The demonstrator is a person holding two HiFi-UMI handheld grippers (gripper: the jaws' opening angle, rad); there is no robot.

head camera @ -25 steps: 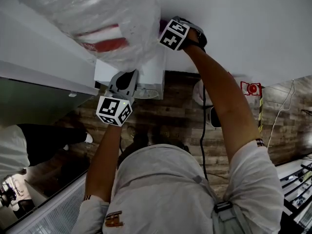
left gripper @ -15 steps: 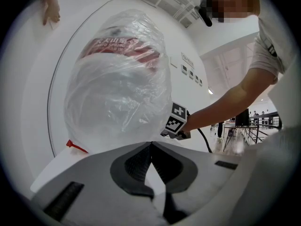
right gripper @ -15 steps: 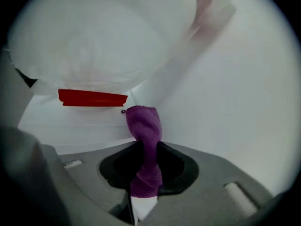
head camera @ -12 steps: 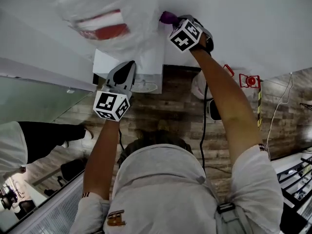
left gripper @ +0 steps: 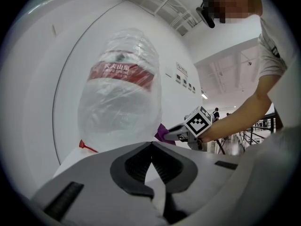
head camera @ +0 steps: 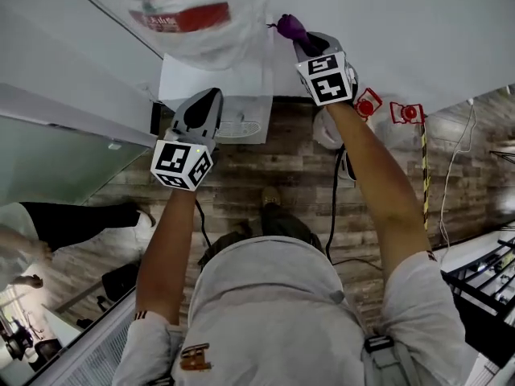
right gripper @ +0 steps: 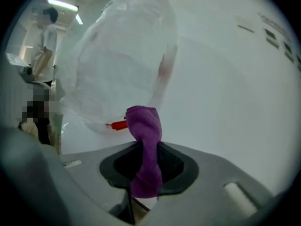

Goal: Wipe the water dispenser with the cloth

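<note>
The white water dispenser stands against a white wall, and its bottle with a red label is wrapped in clear plastic. My right gripper is shut on a purple cloth, held up beside the bottle's right side; whether the cloth touches it I cannot tell. In the right gripper view the cloth stands up between the jaws in front of the bottle. My left gripper is shut and empty, its tips pointing at the bottle over the dispenser's top.
Wood-pattern floor lies below. Red wall fittings and a white round object sit right of the dispenser. A glass partition runs along the left, with a person behind it. A black cable hangs from my right gripper.
My right gripper has drawn the cloth out from against the wrapped bottle, to the right. The left gripper has kept its place by the dispenser. The head view has shifted.
</note>
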